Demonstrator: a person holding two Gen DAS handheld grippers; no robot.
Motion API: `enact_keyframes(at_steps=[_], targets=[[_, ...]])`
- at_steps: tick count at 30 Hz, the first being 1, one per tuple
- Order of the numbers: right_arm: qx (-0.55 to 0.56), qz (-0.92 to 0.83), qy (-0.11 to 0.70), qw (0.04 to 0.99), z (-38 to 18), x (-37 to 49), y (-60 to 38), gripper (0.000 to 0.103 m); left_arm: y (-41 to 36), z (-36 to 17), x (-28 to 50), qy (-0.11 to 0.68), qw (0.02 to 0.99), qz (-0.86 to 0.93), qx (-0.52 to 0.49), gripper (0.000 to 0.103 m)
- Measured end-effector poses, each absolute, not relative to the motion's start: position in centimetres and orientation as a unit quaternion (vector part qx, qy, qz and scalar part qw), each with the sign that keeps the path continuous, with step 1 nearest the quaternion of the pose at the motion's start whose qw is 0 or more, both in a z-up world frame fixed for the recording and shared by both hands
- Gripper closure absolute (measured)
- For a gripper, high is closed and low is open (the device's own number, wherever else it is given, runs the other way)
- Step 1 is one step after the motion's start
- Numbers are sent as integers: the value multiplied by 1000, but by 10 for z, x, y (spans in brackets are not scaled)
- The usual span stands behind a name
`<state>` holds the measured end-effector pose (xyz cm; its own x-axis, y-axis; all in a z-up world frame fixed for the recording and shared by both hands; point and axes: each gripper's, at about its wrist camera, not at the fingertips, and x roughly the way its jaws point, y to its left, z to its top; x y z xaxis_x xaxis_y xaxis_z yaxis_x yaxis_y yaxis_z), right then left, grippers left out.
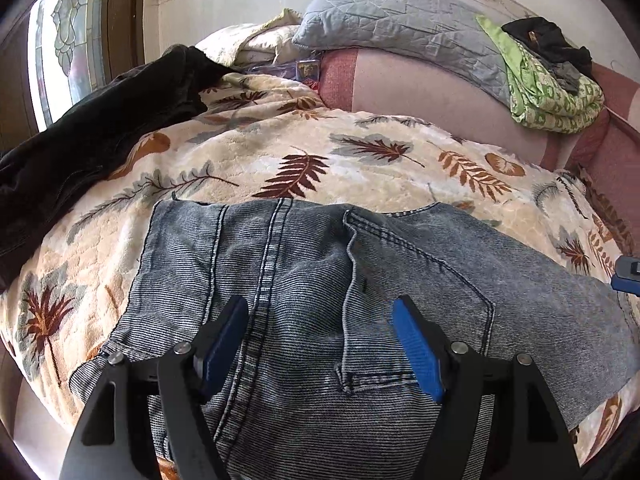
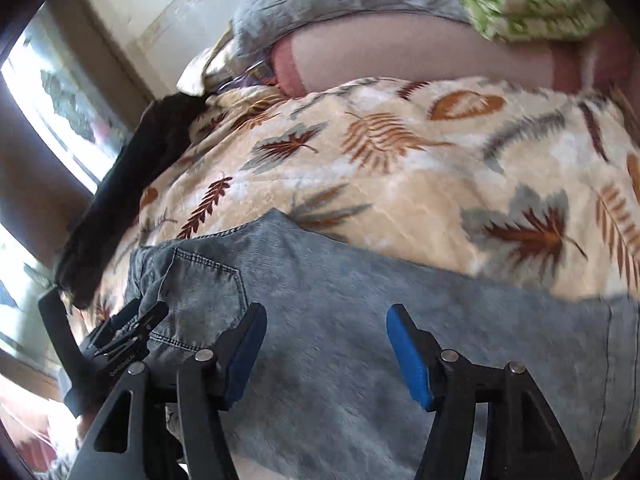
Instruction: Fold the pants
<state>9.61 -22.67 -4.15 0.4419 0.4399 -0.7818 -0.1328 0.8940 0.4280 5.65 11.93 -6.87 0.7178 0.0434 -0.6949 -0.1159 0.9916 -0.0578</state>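
Note:
Light blue washed jeans (image 1: 304, 280) lie flat on a leaf-patterned blanket (image 1: 280, 160), waist end and back pocket toward the left gripper. My left gripper (image 1: 320, 344) is open just above the seat of the jeans, its blue pads (image 1: 416, 352) apart with nothing between them. My right gripper (image 2: 326, 356) is open over the leg part of the jeans (image 2: 360, 320), blue pads (image 2: 408, 356) apart. The left gripper also shows at the left of the right wrist view (image 2: 128, 328). The right wrist view is blurred.
A dark garment (image 1: 100, 128) lies on the blanket's left side by a window (image 1: 60, 40). A grey quilted pillow (image 1: 400, 28), a green patterned cloth (image 1: 556, 96) and a black item (image 1: 548, 40) rest on the pink headboard (image 1: 432, 96) behind.

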Motion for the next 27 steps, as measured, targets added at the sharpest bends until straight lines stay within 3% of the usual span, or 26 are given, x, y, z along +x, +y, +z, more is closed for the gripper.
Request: enact_keyframes(at_steps=[4, 7, 10, 16, 23, 27], targets=[[267, 145, 522, 797, -76, 107, -321, 37, 106, -60, 49, 365, 930, 5, -43, 28], [287, 92, 533, 791, -111, 129, -379, 35, 87, -62, 46, 369, 929, -15, -14, 28], [425, 113, 476, 761, -118, 124, -422, 35, 73, -69, 43, 383, 923, -24, 15, 28], [401, 109, 421, 806, -56, 48, -431, 30, 71, -67, 40, 372, 928, -28, 10, 28], [438, 79, 479, 757, -99, -9, -445, 22, 70, -71, 42, 372, 928, -32, 6, 28], [445, 67, 416, 791, -74, -24, -450, 23, 72, -65, 36, 358, 933, -36, -5, 28]])
